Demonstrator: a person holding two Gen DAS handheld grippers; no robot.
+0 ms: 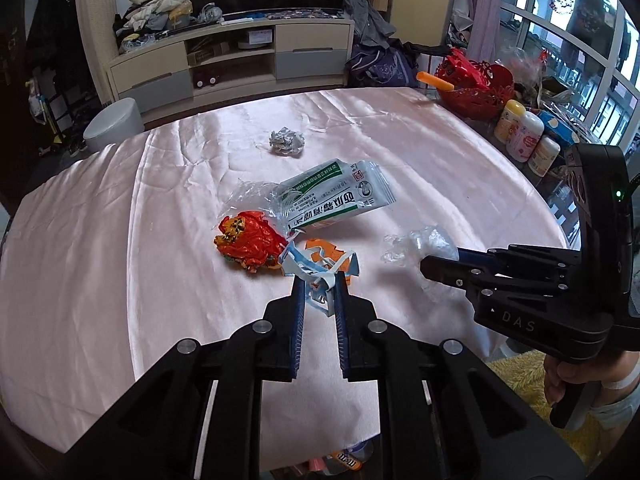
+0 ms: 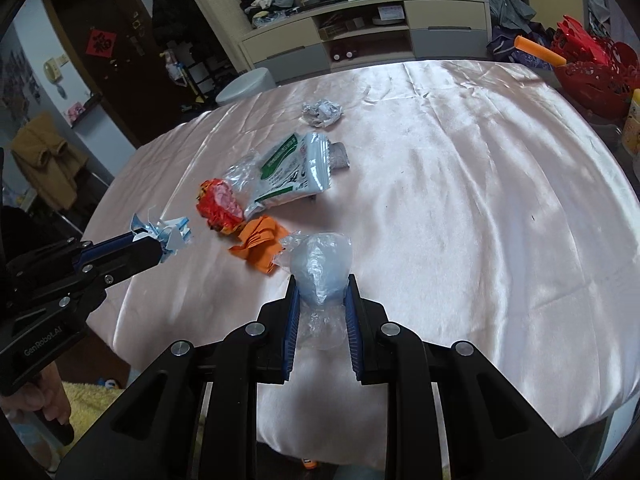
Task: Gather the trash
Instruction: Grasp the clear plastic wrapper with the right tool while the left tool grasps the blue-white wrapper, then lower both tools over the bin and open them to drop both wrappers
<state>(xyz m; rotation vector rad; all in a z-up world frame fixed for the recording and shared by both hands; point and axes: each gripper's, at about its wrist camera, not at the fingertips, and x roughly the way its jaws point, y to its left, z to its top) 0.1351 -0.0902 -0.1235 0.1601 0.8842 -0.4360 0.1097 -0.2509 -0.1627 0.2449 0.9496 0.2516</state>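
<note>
My left gripper point(image 1: 318, 280) is shut on a torn blue-and-white wrapper point(image 1: 316, 270), also seen in the right wrist view point(image 2: 168, 236). My right gripper point(image 2: 320, 280) is shut on a clear plastic bag point(image 2: 322, 264), which shows in the left wrist view point(image 1: 420, 246) too. On the pink tablecloth point(image 1: 160, 220) lie a red-orange crumpled wrapper point(image 1: 250, 242), an orange scrap point(image 2: 260, 244), a green-and-white packet point(image 1: 336, 196) with clear plastic beside it, and a crumpled silver ball point(image 1: 286, 142).
A red basket point(image 1: 476, 88) and several bottles point(image 1: 524, 136) stand at the table's right edge. A grey stool point(image 1: 114, 124) and a TV cabinet point(image 1: 232, 60) are beyond the far edge. A snack packet point(image 1: 344, 460) lies below the near edge.
</note>
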